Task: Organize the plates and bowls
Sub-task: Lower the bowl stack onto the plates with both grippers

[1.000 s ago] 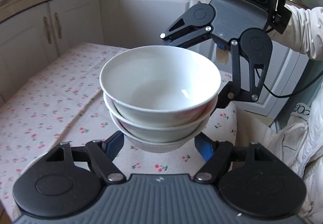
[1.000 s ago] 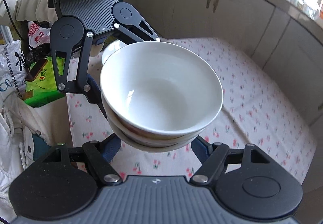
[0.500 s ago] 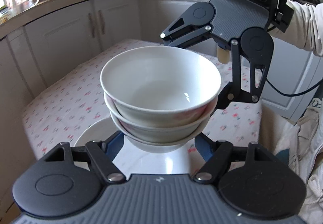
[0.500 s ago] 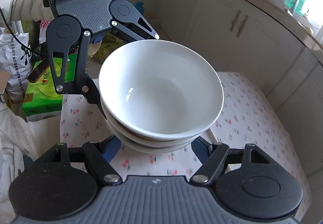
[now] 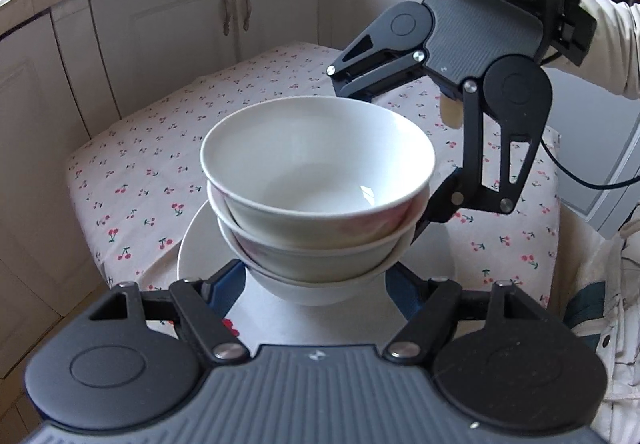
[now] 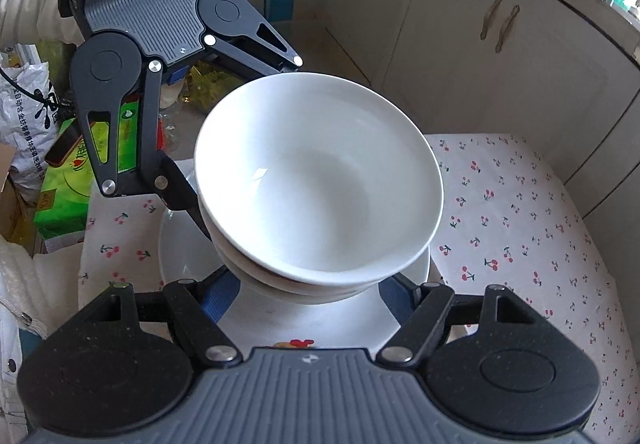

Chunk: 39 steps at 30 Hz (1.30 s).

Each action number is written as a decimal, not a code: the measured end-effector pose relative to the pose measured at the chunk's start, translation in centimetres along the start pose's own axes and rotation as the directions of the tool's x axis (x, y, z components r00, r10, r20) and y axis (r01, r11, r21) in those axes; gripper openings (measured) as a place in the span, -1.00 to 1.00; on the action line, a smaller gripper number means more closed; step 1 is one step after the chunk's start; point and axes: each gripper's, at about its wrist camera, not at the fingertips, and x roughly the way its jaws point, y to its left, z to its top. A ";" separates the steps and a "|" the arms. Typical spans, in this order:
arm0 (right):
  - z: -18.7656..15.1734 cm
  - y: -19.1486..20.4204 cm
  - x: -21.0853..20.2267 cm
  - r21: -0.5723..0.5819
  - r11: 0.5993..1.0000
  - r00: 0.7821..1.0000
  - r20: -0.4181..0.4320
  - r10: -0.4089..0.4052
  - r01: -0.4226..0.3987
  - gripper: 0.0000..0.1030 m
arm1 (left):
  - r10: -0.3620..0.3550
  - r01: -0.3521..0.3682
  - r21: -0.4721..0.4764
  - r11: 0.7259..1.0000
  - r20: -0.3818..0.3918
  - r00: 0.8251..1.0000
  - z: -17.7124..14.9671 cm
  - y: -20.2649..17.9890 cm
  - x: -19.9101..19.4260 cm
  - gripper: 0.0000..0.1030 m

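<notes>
A stack of three white bowls [image 5: 316,188] is held in the air between both grippers, over a white plate [image 5: 192,248] that lies on the table. My left gripper [image 5: 316,288] closes on the stack's near side, its blue fingers [image 5: 224,286] against the lowest bowl. My right gripper [image 6: 308,294] grips the opposite side the same way. In the right wrist view the bowl stack [image 6: 320,184] hangs above the plate [image 6: 176,252]. Whether the lowest bowl touches the plate is hidden.
The table wears a white cloth with red cherries [image 5: 160,148]. Cream cabinets [image 5: 192,16] with a cluttered counter stand behind it. A green box [image 6: 68,180] and bags lie on the floor beside the table. The person's white sleeve [image 5: 616,44] is at right.
Both grippers have carried the bowl stack across the table. The white plate has come into view underneath, and the stack now hangs lower, over its middle.
</notes>
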 end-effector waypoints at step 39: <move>0.3 0.3 0.5 0.009 1.000 1.000 -0.004 -0.017 0.017 0.57 | -0.020 0.021 -0.045 0.999 0.008 1.000 -0.7 0.6 0.7 0.50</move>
